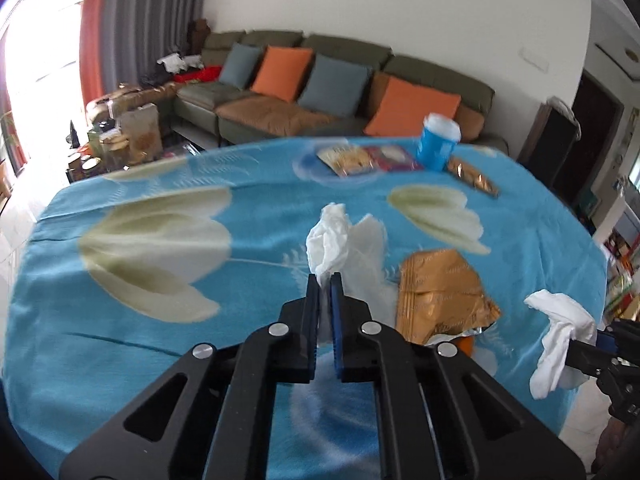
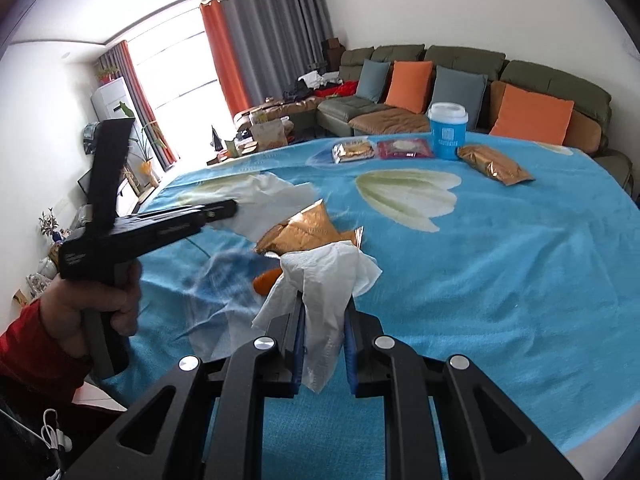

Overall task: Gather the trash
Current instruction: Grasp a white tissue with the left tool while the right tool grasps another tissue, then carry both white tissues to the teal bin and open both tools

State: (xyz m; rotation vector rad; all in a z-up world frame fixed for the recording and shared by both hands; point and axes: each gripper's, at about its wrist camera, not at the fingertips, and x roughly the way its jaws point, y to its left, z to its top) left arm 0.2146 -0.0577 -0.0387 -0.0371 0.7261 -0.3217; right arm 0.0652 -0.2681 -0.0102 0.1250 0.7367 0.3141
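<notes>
Left wrist view: both tools clenched on tissues, no writing readable.
Left tool (image 1: 325,280) pinches a white tissue (image 1: 328,236) on the bench (image 1: 120,340); right tool (image 2: 323,308), at 4 o'clock, grips a crumpled tissue (image 2: 328,276); blue cup (image 2: 447,130) label blurred.

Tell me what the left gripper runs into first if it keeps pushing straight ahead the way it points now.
The left gripper, shut on a white tissue, points down at the blue tablecloth. Likely it meets that cloth first, just past the tissue; depth is uncertain.
</notes>
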